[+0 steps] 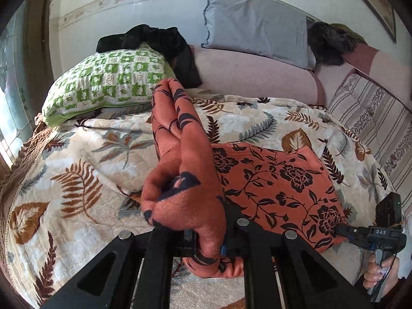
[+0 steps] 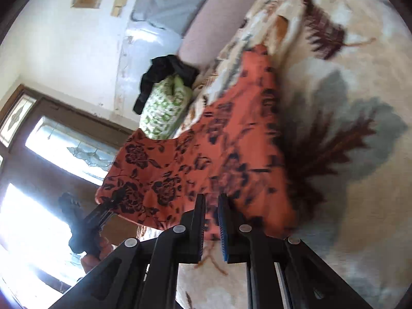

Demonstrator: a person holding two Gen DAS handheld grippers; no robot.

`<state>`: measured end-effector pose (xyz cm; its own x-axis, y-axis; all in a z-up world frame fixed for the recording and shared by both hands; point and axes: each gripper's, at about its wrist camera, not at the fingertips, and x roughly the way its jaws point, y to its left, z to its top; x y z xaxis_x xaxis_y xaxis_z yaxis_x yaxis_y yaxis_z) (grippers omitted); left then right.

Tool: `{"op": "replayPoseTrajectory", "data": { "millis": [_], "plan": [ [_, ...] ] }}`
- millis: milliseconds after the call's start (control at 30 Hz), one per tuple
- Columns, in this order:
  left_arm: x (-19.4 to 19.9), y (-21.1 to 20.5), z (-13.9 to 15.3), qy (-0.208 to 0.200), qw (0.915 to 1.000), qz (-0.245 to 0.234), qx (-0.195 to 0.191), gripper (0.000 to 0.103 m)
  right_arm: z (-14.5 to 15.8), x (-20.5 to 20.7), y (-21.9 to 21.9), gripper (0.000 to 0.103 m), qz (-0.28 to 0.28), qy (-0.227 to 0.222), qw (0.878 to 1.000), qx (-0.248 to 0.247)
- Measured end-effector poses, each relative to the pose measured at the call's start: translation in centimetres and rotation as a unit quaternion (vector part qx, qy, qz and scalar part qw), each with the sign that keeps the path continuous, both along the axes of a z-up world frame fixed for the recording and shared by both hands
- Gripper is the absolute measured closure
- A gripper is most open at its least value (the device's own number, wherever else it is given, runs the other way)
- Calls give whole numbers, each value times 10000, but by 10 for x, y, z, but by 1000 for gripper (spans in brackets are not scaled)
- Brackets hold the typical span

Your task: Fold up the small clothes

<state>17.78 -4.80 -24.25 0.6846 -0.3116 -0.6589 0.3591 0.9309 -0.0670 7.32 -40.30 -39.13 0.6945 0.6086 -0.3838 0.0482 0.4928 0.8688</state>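
Note:
An orange garment with black flowers [image 1: 278, 182] lies partly on the leaf-print bed cover [image 1: 77, 154]. My left gripper [image 1: 208, 242] is shut on a bunched fold of it and holds that edge lifted above the bed. My right gripper [image 1: 342, 231] shows at the garment's right corner in the left wrist view and grips it there. In the right wrist view the garment [image 2: 185, 170] hangs stretched between both grippers. My right gripper [image 2: 211, 221] has its jaws nearly closed on the cloth edge. The left gripper [image 2: 108, 206] holds the far corner.
A green-and-white pillow [image 1: 108, 85] with a black garment [image 1: 159, 43] on it lies at the bed's head. A grey pillow [image 1: 257, 25] and a pink bolster [image 1: 257, 77] lean on the wall. A striped cloth [image 1: 373, 118] is at right. A window [image 2: 51, 154] is on the left.

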Motion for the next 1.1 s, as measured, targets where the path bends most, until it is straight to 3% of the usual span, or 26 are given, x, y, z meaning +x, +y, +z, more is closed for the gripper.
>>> {"op": "replayPoseTrajectory", "data": {
  "millis": [33, 67, 167, 300, 467, 567, 700, 767, 833, 933, 1100],
  "plan": [
    [-2, -9, 0, -11, 10000, -68, 64, 91, -16, -2, -8, 102, 39, 147, 9997, 169],
    [-4, -17, -1, -11, 9998, -136, 135, 91, -22, -6, -14, 102, -17, -4, 9992, 400],
    [-10, -44, -2, 21, 9990, -333, 303, 91, -2, -13, -16, 95, -117, -323, 9994, 44],
    [-21, -86, -8, 123, 9965, -669, 484, 91, -7, -25, -31, 94, -323, -490, 9967, 563],
    [-31, -155, -62, 707, 9806, -1236, 1348, 84, -15, -30, -46, 94, -575, -439, 9926, 972],
    [-42, -168, -87, 558, 9746, -1284, 1750, 84, -12, -36, -48, 94, -628, -552, 9920, 950],
    [-47, -155, -85, 347, 9772, -1477, 1486, 82, -2, -34, -36, 93, -586, -593, 9933, 797],
    [-43, -144, -82, 399, 9798, -1552, 1192, 82, 7, -29, -28, 78, -529, -610, 9945, 668],
    [-39, -136, -82, 422, 9810, -1644, 943, 82, 19, -27, -19, 7, -527, -708, 9947, 519],
    [-37, -129, -86, 363, 9812, -1785, 642, 82, 37, -13, -9, 5, -480, -859, 9940, 471],
    [-33, -121, -89, 361, 9798, -1953, 248, 82, 49, 63, 16, 11, 87, -176, 9996, 182]
  ]
}}
